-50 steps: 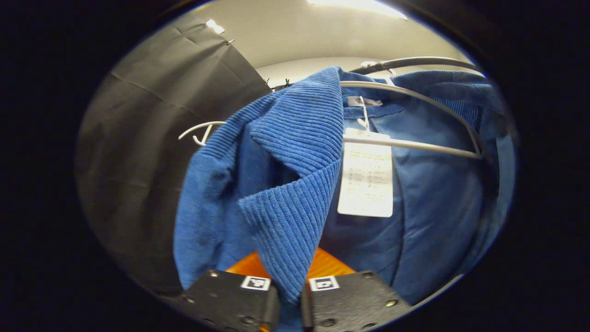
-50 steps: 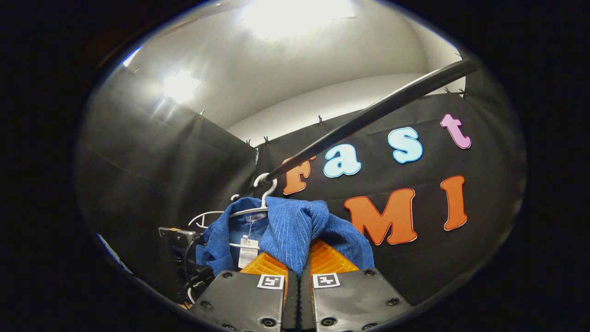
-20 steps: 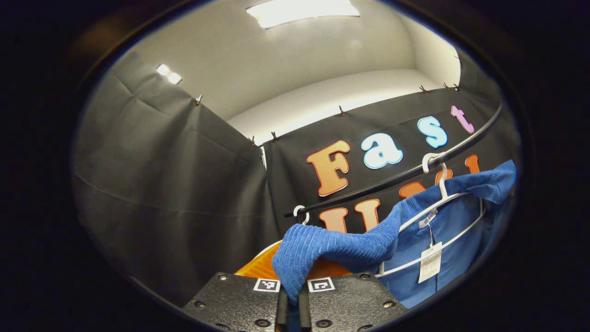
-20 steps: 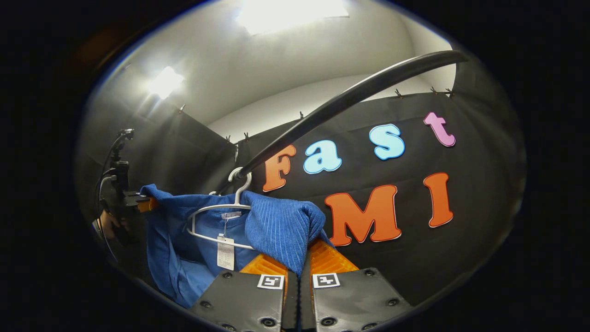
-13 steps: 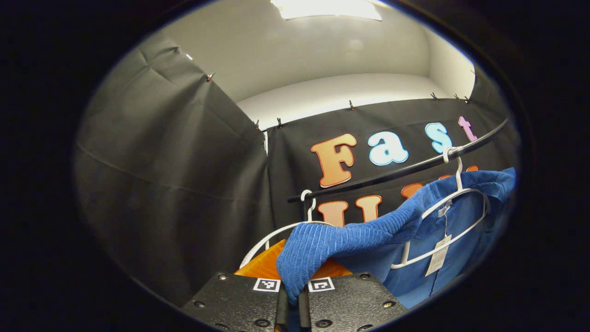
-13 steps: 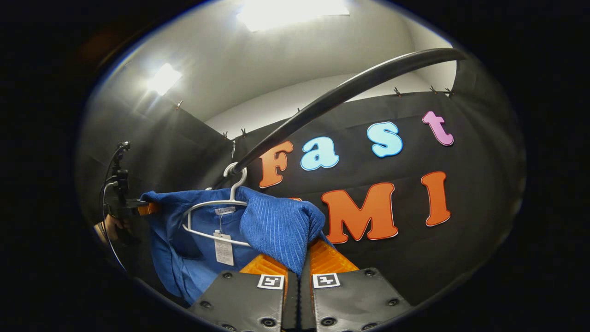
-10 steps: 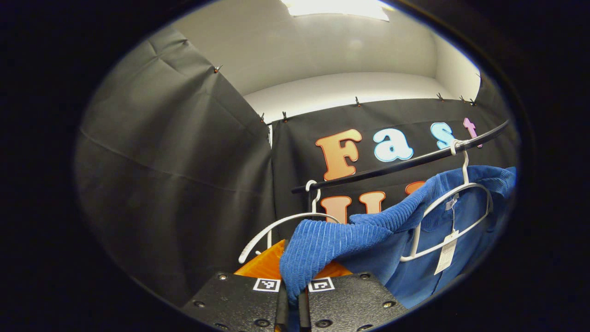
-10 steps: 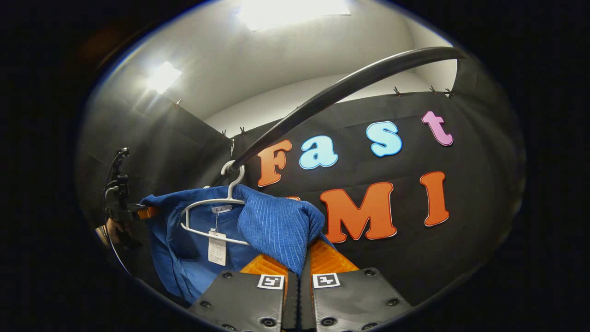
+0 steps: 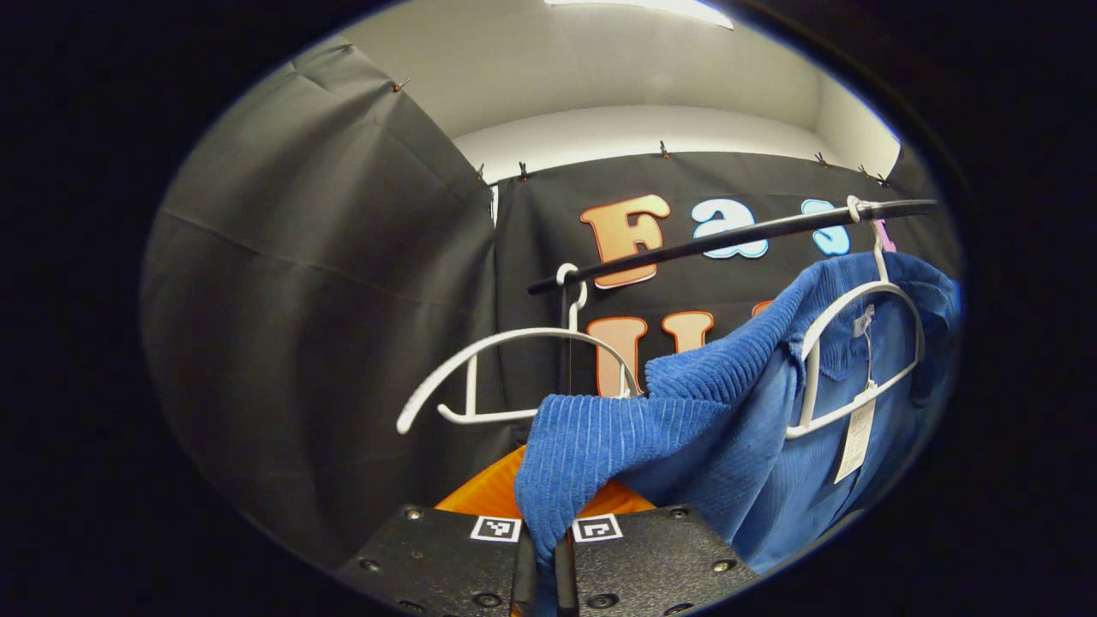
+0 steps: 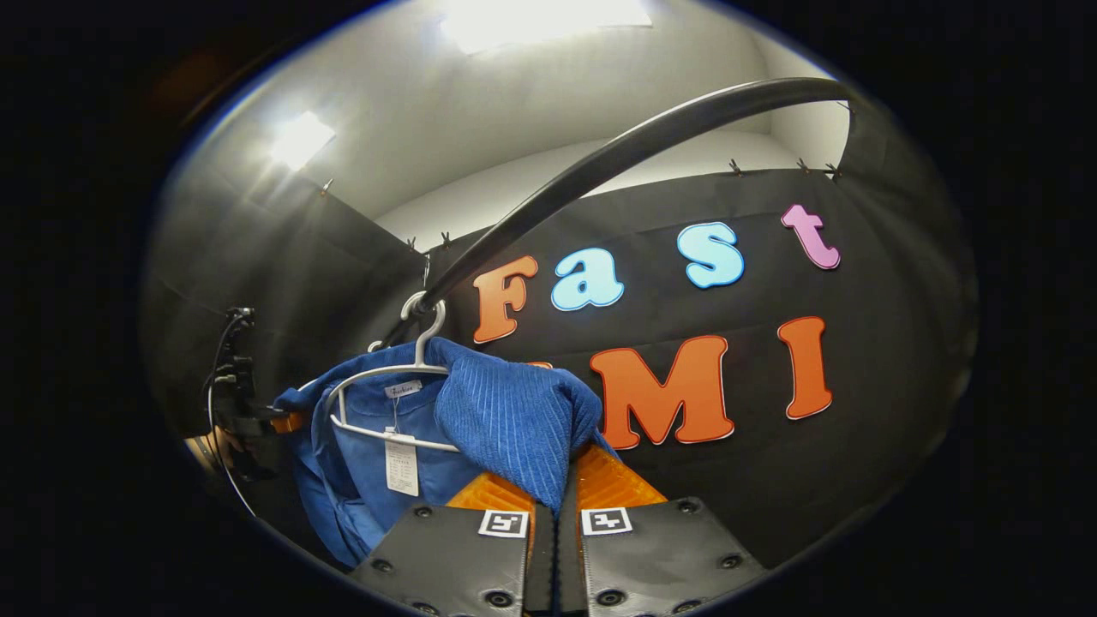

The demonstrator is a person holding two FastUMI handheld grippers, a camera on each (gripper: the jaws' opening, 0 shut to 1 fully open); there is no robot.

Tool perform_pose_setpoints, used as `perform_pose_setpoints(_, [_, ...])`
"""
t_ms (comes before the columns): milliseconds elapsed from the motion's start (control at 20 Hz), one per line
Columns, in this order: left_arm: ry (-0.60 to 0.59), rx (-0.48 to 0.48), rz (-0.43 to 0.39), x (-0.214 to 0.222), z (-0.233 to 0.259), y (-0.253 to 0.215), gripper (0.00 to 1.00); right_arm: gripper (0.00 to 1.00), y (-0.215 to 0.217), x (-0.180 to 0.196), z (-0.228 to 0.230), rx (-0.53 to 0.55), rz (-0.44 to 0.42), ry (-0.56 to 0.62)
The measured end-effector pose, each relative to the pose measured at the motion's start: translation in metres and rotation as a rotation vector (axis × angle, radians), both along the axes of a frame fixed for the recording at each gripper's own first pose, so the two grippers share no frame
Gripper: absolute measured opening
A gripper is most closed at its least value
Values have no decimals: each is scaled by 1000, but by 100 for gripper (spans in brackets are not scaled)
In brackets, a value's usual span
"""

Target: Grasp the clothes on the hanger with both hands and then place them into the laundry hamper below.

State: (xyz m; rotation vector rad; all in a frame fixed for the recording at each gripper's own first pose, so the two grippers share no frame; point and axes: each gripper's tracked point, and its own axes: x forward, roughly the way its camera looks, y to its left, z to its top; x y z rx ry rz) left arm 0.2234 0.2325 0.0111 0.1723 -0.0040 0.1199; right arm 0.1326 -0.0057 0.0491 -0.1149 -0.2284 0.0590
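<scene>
Between both tools, blue garment [image 9: 737,403] stretches sideways off its hanger [image 9: 857,360].

A dark rail [image 9: 728,242] crosses the upper right of my left gripper view, and sweeps as an arc across the top of my right gripper view [image 10: 617,158]. A bare white hanger [image 9: 514,343] hooks onto it mid-frame. Black cloth [image 9: 317,283] fills the left. A ceiling light [image 10: 540,15] glares at top centre.

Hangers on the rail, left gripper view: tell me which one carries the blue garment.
The hanger at the right, with the blue garment draped over it and a paper tag hanging down. The other hanger, further left on the rail, is bare.
</scene>
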Motion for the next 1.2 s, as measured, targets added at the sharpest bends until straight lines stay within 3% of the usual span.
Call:
perform_pose_setpoints(250, [91,-108,-35,2,-48,-13,8,10,2,1,2,-16,-4,-10])
perform_pose_setpoints(450, [102,-53,-36,-5,-58,-21,11,9,-5,0,12,-13,-28,-43])
perform_pose_setpoints(600, [141,-96,-47,-14,-79,-29,8,9,-9,6,20,26,-23,-66])
perform_pose_setpoints(800, [181,-83,-43,-18,-97,-35,8,10,-10,11,31,1,-34,-91])
perform_pose_setpoints(1000, [106,-165,27,1,-71,-14,8,9,-7,7,38,4,-36,-112])
perform_pose_setpoints(1200, [23,-103,82,27,-14,13,8,9,-4,9,36,4,-22,-95])
